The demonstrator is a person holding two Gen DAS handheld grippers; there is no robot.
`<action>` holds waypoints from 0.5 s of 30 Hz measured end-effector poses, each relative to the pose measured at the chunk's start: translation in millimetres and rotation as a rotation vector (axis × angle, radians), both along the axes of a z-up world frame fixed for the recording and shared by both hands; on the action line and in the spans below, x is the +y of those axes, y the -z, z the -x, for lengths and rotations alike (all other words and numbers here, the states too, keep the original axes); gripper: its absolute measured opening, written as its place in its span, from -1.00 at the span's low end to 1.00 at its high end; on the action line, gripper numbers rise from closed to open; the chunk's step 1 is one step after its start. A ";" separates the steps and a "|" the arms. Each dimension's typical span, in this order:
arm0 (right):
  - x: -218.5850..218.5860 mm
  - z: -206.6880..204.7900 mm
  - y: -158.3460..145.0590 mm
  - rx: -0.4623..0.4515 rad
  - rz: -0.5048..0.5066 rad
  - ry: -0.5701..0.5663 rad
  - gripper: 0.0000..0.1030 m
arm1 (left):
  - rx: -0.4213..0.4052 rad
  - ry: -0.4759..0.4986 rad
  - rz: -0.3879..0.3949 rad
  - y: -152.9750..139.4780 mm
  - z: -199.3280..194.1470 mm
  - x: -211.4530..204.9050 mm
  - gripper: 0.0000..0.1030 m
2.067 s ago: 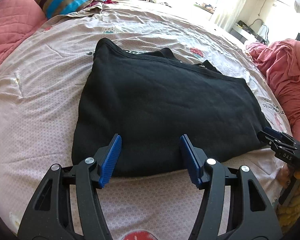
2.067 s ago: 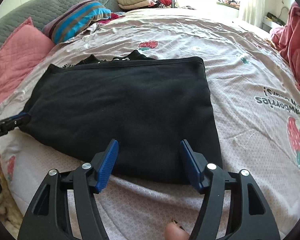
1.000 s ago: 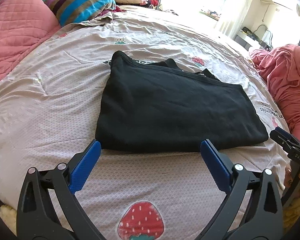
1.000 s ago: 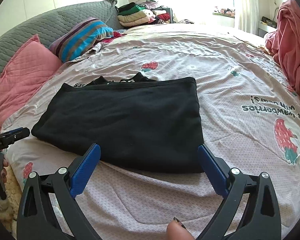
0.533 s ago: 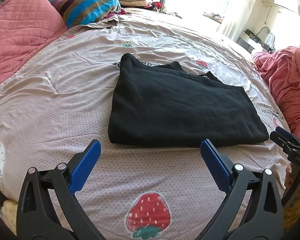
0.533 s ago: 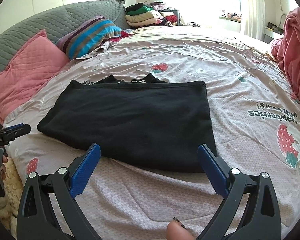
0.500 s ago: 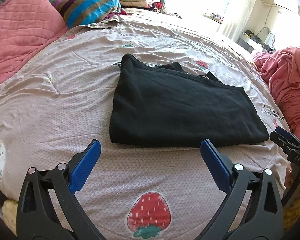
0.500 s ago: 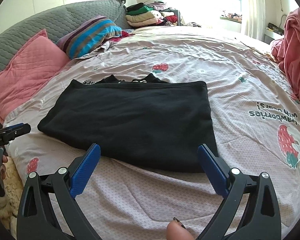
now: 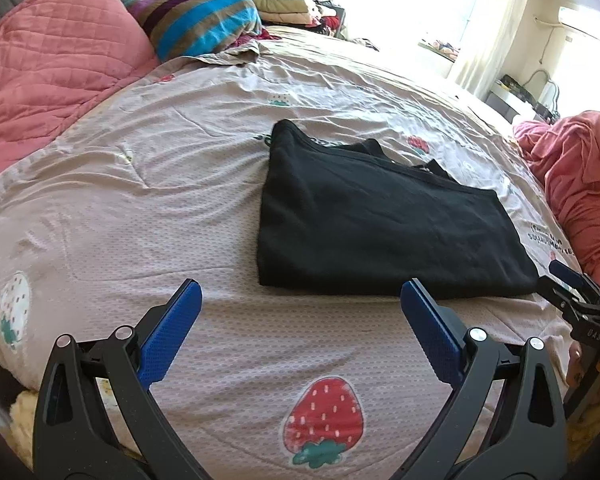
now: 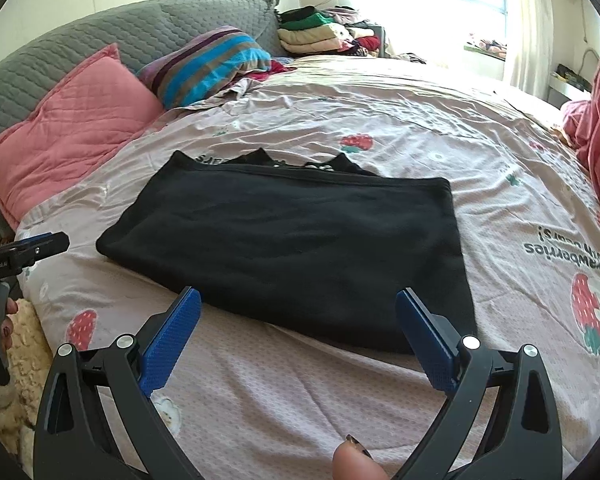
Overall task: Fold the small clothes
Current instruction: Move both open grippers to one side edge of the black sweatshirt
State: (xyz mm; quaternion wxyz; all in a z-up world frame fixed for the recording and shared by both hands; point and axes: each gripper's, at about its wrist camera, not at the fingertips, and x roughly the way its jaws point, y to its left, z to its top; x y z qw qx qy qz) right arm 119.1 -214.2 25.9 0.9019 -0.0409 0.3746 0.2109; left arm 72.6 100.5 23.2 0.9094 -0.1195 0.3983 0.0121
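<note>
Your left gripper is spread wide and holds nothing, poised above the strawberry-print bedsheet just short of the folded black garment. Your right gripper is likewise released, its blue pads at the garment's near edge. The garment lies flat mid-bed, apart from the pink pillow and striped pillow.
</note>
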 end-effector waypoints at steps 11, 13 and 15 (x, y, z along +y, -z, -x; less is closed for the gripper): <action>39.6 3.7 -2.9 -0.017 0.017 -0.088 0.88 | -0.009 -0.067 0.014 -0.3 6.3 27.0 0.81; 47.6 5.0 -2.4 -0.021 0.023 -0.104 0.88 | -0.009 -0.086 0.015 -0.5 6.9 33.0 0.81; 57.8 5.0 -1.0 -0.022 0.034 -0.123 0.88 | -0.015 -0.099 0.015 -2.0 7.2 38.0 0.81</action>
